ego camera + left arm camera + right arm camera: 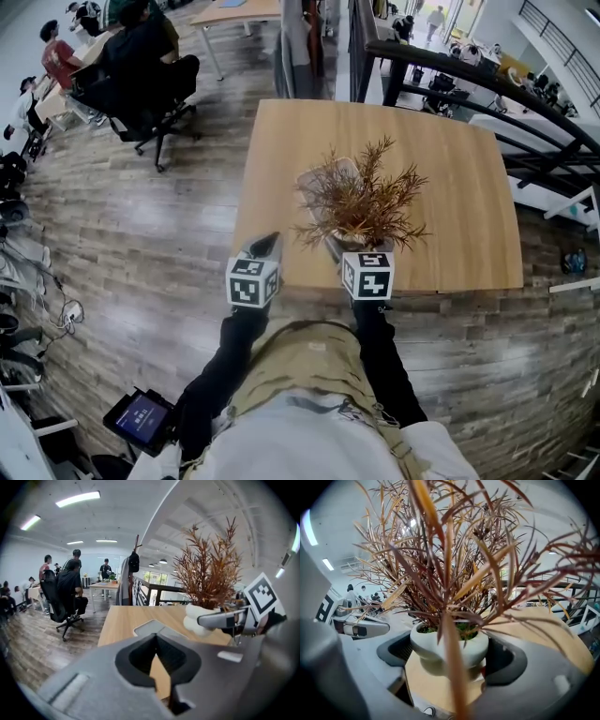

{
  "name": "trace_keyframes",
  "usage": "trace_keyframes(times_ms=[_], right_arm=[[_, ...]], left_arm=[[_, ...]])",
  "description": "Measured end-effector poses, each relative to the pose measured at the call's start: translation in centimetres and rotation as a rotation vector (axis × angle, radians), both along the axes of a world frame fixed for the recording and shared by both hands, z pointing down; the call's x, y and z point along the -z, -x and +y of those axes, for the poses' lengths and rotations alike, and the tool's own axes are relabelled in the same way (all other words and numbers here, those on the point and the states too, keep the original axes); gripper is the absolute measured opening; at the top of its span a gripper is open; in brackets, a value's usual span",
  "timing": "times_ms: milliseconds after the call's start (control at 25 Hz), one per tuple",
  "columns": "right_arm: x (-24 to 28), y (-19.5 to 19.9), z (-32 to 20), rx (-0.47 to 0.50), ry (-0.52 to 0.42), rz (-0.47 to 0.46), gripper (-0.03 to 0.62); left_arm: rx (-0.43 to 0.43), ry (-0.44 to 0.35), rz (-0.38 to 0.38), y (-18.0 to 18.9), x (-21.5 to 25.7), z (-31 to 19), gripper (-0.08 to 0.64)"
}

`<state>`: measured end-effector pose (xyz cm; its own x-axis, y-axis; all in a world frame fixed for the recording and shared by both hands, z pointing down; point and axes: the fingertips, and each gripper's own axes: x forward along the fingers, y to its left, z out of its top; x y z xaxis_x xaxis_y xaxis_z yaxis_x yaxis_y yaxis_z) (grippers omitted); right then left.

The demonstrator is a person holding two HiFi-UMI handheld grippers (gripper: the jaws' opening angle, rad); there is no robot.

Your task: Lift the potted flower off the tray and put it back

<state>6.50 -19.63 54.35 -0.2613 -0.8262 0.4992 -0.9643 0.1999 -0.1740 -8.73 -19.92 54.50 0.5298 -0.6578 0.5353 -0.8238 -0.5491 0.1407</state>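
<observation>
The potted flower point(361, 202) has reddish-brown spiky leaves and a white pot point(450, 644). My right gripper point(339, 248) is shut on the pot, one jaw on each side of it. In the left gripper view the pot point(197, 618) hangs a little above the wooden table point(450, 187), held near the front edge. The grey tray point(150, 627) lies flat on the table with nothing on it; in the head view the leaves partly hide the tray point(339, 169). My left gripper point(269, 246) hovers left of the pot, shut and holding nothing.
The table's front edge point(412, 289) runs just ahead of both grippers. People sit on black office chairs point(150, 84) at the far left, off the table. A dark railing point(487, 89) crosses behind the table on the right. Wooden floor surrounds the table.
</observation>
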Motion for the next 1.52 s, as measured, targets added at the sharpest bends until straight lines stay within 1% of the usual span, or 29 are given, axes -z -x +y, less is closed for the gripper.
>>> trace_keyframes(times_ms=[120, 360, 680, 840, 1000, 1080, 1320, 1520], right_arm=[[-1.5, -0.5, -0.1, 0.009, 0.005, 0.003, 0.476], [-5.3, -0.1, -1.2, 0.023, 0.042, 0.015, 0.476], [-10.5, 1.1, -2.7, 0.082, 0.082, 0.059, 0.476], [-13.0, 1.6, -2.7, 0.105, 0.096, 0.073, 0.476], [-15.7, -0.1, -2.3, 0.124, 0.100, 0.085, 0.476], [-17.1, -0.5, -2.3, 0.131, 0.110, 0.097, 0.475], [-19.5, 0.1, -3.1, 0.146, 0.140, 0.114, 0.476], [-21.1, 0.5, -3.3, 0.140, 0.151, 0.101, 0.476]], left_arm=[[0.011, 0.016, -0.013, 0.1, -1.1, 0.7, 0.002], [0.003, 0.055, -0.034, 0.6, -3.3, 0.9, 0.002], [0.016, 0.071, -0.061, 1.6, -5.0, 0.3, 0.002], [0.028, 0.090, -0.071, 2.1, -6.2, 0.4, 0.002], [0.048, 0.096, -0.072, 0.6, -7.6, 1.1, 0.002], [0.056, 0.098, -0.074, 0.5, -8.1, 1.5, 0.002], [0.075, 0.096, -0.093, 2.0, -8.7, 1.3, 0.002], [0.082, 0.094, -0.104, 2.8, -9.1, 1.3, 0.002]])
